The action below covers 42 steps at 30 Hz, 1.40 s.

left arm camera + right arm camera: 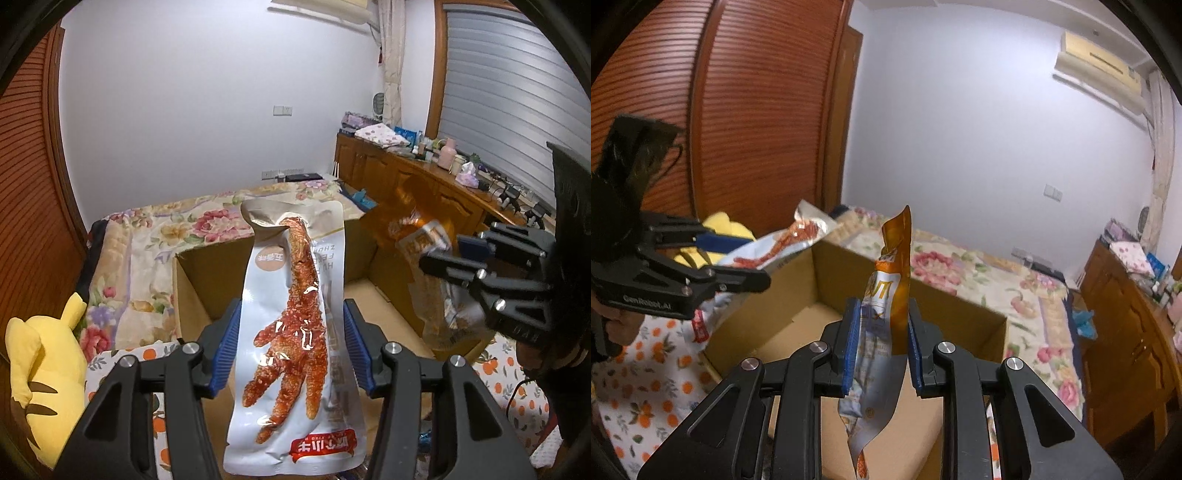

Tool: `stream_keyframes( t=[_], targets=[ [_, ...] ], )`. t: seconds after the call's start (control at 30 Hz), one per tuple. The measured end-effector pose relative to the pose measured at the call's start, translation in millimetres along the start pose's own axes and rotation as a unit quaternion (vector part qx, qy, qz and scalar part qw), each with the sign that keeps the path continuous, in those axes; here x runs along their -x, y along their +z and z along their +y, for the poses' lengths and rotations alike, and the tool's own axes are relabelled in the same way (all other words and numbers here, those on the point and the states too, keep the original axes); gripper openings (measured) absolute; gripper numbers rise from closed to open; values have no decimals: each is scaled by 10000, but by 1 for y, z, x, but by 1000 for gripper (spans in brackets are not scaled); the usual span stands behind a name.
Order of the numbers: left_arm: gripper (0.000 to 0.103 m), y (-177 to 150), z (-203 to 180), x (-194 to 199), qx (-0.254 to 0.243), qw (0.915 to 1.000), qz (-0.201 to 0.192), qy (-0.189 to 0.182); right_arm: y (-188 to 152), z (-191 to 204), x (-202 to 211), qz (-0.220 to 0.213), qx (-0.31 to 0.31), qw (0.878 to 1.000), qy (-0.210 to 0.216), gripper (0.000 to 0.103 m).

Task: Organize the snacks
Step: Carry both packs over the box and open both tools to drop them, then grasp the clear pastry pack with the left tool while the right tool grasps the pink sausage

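Note:
My left gripper (291,343) is shut on a white chicken-foot snack packet (291,332), held upright above the near edge of an open cardboard box (192,280). My right gripper (881,343) is shut on an orange and silver snack packet (886,295), held over the same box (960,306). In the left wrist view the right gripper (447,254) and its orange packet (417,229) show blurred at the right, over the box's right side. In the right wrist view the left gripper (738,258) and its white packet (775,247) show at the left, over the box's left wall.
The box sits on a bed with a floral quilt (155,229) and an orange-print sheet (646,369). A yellow plush toy (40,373) lies at the left. A wooden cabinet (424,177) with clutter runs along the right wall. A wooden wardrobe (738,110) stands at the left.

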<state>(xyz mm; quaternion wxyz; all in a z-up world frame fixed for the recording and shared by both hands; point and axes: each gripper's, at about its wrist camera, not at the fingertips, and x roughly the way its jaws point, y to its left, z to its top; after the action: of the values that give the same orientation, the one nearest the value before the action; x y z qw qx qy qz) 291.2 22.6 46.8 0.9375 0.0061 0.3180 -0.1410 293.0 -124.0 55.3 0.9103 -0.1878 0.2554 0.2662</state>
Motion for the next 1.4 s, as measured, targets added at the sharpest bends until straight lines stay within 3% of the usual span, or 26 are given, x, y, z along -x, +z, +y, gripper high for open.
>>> stream_keyframes(
  t=[0.37,0.73,0.8,0.9,1.17,1.4],
  targets=[
    [60,-8,0,-19,92,9996,265,82,-24,5,-32,555,-22,9984,55,22],
    [62,-10,-2,-1,65,9999,108,66,-37,0,-45,932,-375,9946,267,22],
    [62,-11,-4,5,56,9999,75,71,-37,-1,-44,951,-423,9942,258,29],
    [63,-14,-11,17,33,10000,6,53,-36,0,-37,906,-430,9947,220,38],
    [73,-32,-28,58,-90,9997,-225,-22,-36,6,14,616,-575,9962,198,39],
    [74,-53,-40,76,-107,9997,-218,-72,-48,18,57,496,-617,9967,180,40]
  ],
)
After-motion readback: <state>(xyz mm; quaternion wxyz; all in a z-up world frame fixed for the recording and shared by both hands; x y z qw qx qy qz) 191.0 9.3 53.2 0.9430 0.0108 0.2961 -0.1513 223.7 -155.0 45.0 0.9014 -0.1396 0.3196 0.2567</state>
